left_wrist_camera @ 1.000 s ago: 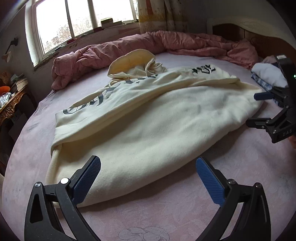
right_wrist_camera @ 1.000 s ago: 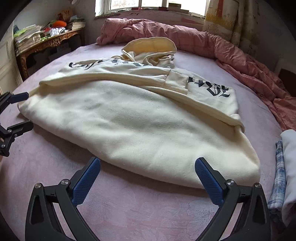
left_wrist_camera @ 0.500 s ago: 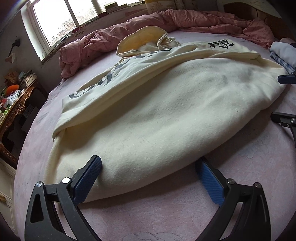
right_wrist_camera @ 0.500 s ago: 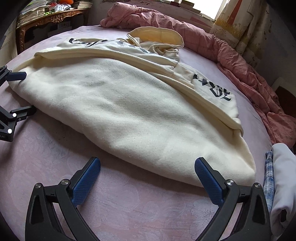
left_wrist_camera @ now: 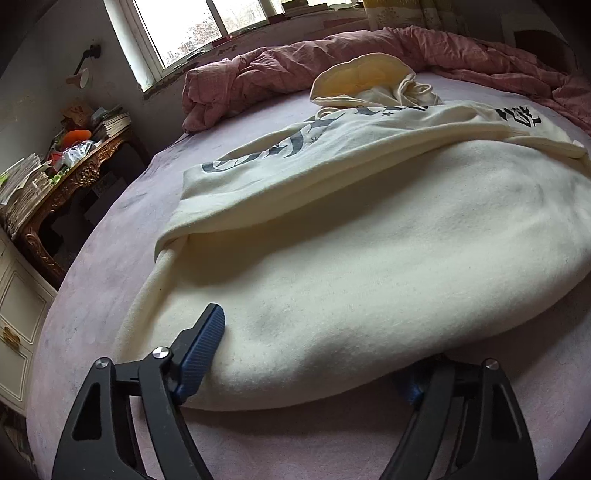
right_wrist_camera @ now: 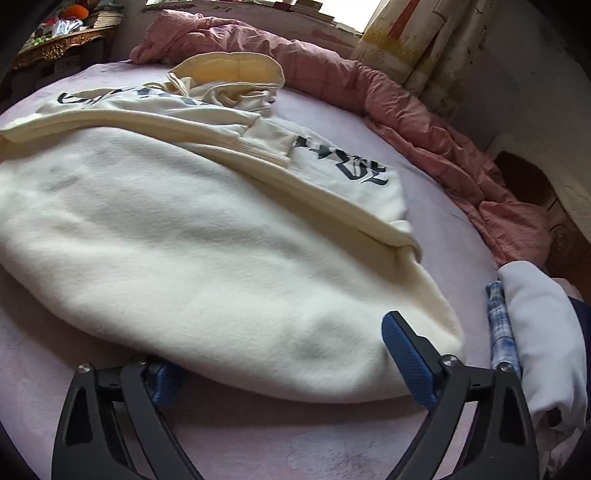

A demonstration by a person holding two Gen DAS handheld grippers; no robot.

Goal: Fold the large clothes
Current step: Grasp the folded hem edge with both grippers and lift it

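A cream hoodie (left_wrist_camera: pixel 369 236) lies partly folded across the middle of a bed (left_wrist_camera: pixel 110 251) covered in a pale pink sheet, its hood (left_wrist_camera: pixel 365 74) pointing toward the window (left_wrist_camera: pixel 192 26) and its near edge rolled into a thick fold. Dark lettering runs along the sleeve (left_wrist_camera: pixel 295 147) laid over the body of the hoodie. The left claw (left_wrist_camera: pixel 306 354) is at that near edge toward the hoodie's window-side end, its jaws closing with the fold between them: one blue pad rests on top of the fabric, the other is tucked under the edge. The right claw (right_wrist_camera: pixel 280 350) is at the same near edge toward the other end, its jaws also closing around the fold, one pad half hidden beneath the cloth and the other against its upper side. Whether either claw has yet pinched the fabric tight cannot be told. A rumpled pink quilt (right_wrist_camera: pixel 424 122) is heaped along the far side of the bed beyond the hoodie. A stack of folded clothes (right_wrist_camera: pixel 535 332), white over blue check, sits just beside the hoodie's right end. A carved wooden desk (left_wrist_camera: pixel 70 173) piled with papers stands beside the bed, below the window
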